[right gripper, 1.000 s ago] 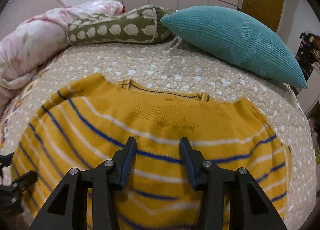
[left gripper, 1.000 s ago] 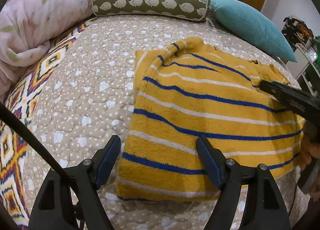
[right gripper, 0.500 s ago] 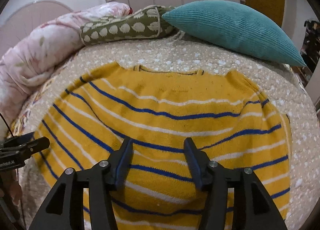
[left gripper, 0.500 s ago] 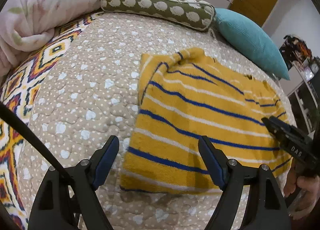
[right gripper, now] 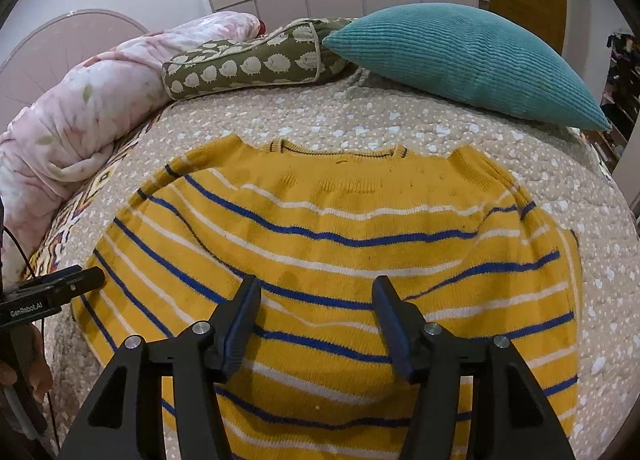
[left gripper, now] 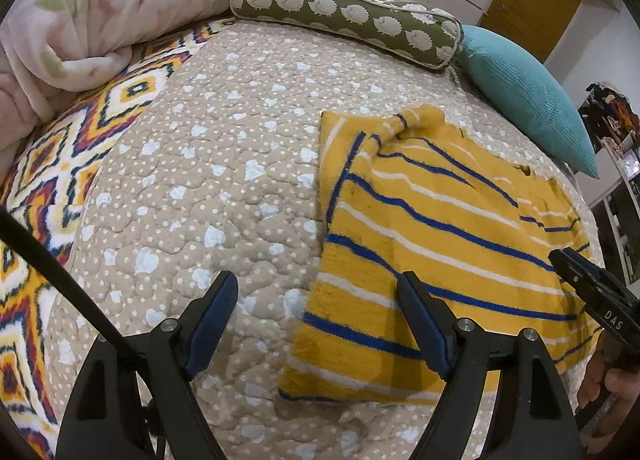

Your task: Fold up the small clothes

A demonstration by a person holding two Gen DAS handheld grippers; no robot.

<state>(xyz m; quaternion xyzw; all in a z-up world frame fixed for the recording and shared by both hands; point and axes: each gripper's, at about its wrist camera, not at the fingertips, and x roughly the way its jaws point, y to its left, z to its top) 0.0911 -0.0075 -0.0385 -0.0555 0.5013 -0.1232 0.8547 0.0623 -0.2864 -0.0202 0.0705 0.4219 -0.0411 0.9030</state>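
Yellow striped sweater (right gripper: 332, 260) lies flat on the quilted bed (left gripper: 200, 180) near a teal pillow (right gripper: 472, 60); both claws, left (left gripper: 316, 324) and right (right gripper: 316, 320), spread empty, have drawn back.

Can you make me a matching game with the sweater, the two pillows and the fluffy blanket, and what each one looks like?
Things:
1. sweater
2. long roll pillow
3. big pillow
4. blanket

Looks:
a. pink with leaves
b. yellow with blue and white stripes
c. plain teal, ribbed
d. green with white hedgehogs

Pairs: 1-b, 2-d, 3-c, 4-a
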